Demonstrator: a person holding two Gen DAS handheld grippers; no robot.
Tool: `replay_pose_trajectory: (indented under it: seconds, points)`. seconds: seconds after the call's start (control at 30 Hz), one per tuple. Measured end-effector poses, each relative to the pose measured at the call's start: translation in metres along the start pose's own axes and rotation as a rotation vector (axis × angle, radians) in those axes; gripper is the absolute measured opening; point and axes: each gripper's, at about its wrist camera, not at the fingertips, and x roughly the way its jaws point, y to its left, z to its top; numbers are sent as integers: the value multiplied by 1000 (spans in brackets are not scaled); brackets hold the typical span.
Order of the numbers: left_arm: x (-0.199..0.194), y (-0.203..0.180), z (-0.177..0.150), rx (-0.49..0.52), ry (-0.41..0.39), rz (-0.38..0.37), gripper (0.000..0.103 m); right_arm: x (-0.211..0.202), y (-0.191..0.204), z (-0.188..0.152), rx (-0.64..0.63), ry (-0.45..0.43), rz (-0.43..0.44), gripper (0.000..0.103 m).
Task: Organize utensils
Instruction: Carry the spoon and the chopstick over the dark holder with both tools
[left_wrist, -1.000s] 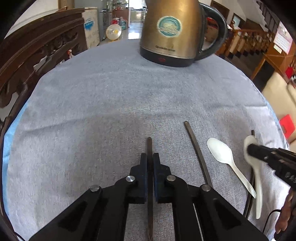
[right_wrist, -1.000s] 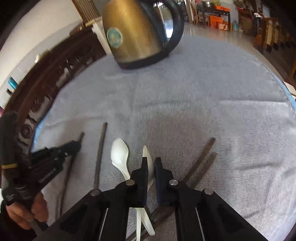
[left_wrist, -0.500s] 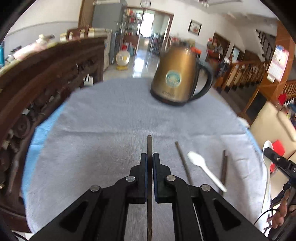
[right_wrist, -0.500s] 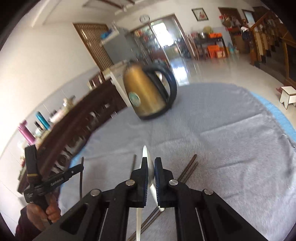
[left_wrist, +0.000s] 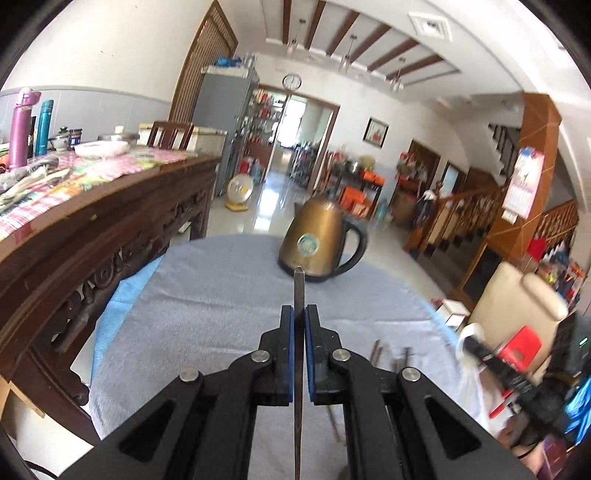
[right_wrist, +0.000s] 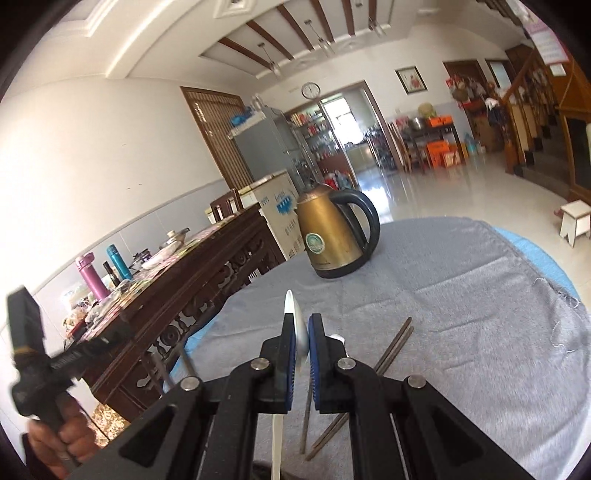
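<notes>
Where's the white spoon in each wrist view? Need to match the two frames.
Left wrist: white spoon at the right edge, blurred, held in the right gripper reaching in from the lower right.
Right wrist: white spoon at centre, edge-on between the shut jaws, bowl tip sticking out ahead, handle running down to the bottom edge.
Shared landmark: the gold kettle on the grey cloth.

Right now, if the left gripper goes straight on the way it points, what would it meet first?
Probably the brass kettle. The left gripper is shut on a dark chopstick, whose tip lines up with the kettle's base; only grey cloth lies between. Depth is unclear.
</notes>
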Motion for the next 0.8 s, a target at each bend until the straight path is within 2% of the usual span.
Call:
replay_pose_trajectory:
  seconds: [0.17,0.33,0.43,0.53,0.6,0.8]
  points:
    - [-44,-18,10,10,-73,-45,5,-11,19,-14,-56,-47,-12,8]
    - [-78,-44,17,33,-139,-105,5,-10,28,-31,-87,-55,-22,7]
    - [-90,-56,18,42,-178,-136,5,-5,31,-40,-107,-49,-32,7]
    - [-89,-66,16,49,-197,-133,5,-1,32,-47,-121,-36,-35,7]
    - [-82,-68,12,38,-192,-142,5,-1,33,-50,-126,-29,-31,7]
    - [-49,-73,-11,46,-102,-123,5,-11,30,-56,-144,-27,-18,7]
